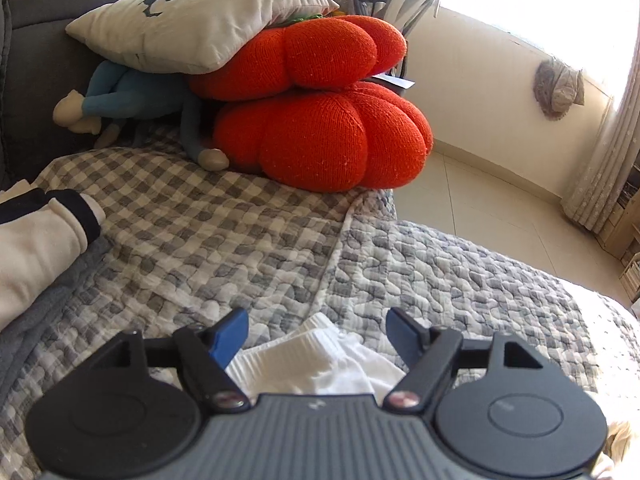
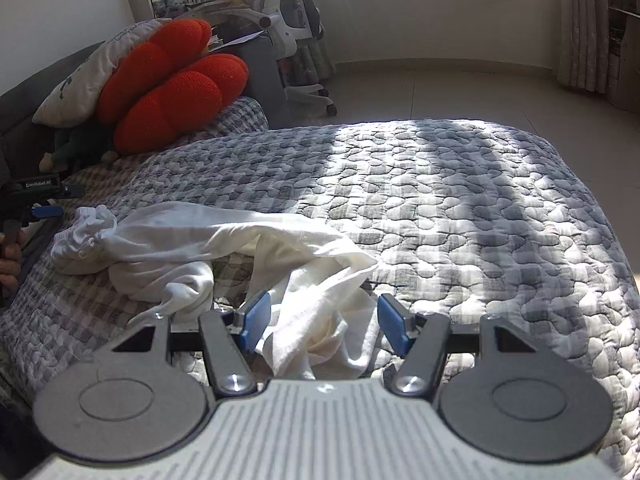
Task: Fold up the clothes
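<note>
The white garment (image 2: 224, 244) lies crumpled on the bed's quilted grey-checked cover (image 2: 460, 200), stretched into a long rumpled band. In the right wrist view its long axis runs from a bunched ribbed end (image 2: 86, 226) far out to the left of the fingers down to a loose end that sits between them. The right gripper (image 2: 322, 322) has its blue fingers (image 2: 256, 320) spread apart, the cloth lying in the gap with neither pad pressing on it. The left gripper (image 1: 316, 334) is likewise spread wide (its fingers (image 1: 230, 334) clear of the fabric), with the garment's ribbed white end (image 1: 316, 360) lying between and just below them. Well beyond the left fingers, two red knitted cushions (image 1: 320, 120) sit stacked under a grey pillow (image 1: 192, 24).
</note>
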### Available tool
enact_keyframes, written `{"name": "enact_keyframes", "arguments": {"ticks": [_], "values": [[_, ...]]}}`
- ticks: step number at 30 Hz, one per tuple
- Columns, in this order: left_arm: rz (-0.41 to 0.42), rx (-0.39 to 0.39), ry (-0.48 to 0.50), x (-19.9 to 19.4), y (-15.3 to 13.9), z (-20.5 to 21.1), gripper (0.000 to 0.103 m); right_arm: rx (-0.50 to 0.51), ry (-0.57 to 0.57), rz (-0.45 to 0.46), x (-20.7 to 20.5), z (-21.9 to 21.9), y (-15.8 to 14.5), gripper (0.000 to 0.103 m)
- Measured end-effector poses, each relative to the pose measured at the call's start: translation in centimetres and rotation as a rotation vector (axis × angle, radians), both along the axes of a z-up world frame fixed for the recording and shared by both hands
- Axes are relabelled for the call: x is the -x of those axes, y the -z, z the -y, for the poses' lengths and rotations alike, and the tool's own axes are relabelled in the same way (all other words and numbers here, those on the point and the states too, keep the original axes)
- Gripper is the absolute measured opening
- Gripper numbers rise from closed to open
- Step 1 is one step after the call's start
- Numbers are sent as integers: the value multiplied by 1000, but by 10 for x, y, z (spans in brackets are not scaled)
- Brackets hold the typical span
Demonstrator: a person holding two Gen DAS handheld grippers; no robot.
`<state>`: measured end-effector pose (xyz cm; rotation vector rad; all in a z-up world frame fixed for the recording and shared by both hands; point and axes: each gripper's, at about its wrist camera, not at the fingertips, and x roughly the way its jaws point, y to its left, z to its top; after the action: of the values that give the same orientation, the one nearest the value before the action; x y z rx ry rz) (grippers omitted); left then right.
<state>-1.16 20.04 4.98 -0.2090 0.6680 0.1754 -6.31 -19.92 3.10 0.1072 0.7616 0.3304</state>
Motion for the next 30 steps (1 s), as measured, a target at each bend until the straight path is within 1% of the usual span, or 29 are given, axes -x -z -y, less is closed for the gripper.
{"name": "enact_keyframes", "arguments": {"ticks": [2, 5, 7, 8, 9, 10, 11, 12, 13, 14, 16, 21, 26, 30], "values": [[-39, -21, 8, -9, 11, 1, 76, 10, -14, -13, 0, -2, 2, 63], [-73, -33, 23, -18, 23, 4, 71, 33, -41, -14, 1, -6, 5, 63], [-83, -46, 33, -21, 28, 6, 59, 66, -54, -8, 1, -10, 8, 62], [-83, -59, 35, -21, 30, 8, 56, 90, -53, -4, 1, -11, 9, 55], [-83, -74, 38, -22, 31, 9, 47, 111, -51, 1, 0, -12, 11, 51], [-81, -90, 41, -21, 31, 11, 38, 110, -41, 7, 0, -10, 10, 39], [-78, -101, 42, -21, 31, 11, 36, 109, -31, 13, -1, -9, 9, 28], [-72, -102, 38, -20, 30, 11, 31, 107, -19, 19, -1, -7, 9, 23], [-66, -103, 35, -20, 29, 10, 23, 102, -1, 29, -2, -4, 7, 16], [-59, -101, 24, -19, 27, 9, 22, 116, 28, 44, -2, -2, 5, 14], [-25, -89, -26, -17, 20, 4, 18, 154, 79, 75, -3, 1, 3, 14], [54, -40, -136, -9, 7, -13, 17, 241, 192, 161, -5, 11, -5, 12], [88, -4, -231, -6, 3, -28, 15, 302, 282, 233, -13, 17, -12, 11], [116, 21, -291, -4, 2, -41, 15, 326, 338, 273, -25, 19, -16, 11]]}}
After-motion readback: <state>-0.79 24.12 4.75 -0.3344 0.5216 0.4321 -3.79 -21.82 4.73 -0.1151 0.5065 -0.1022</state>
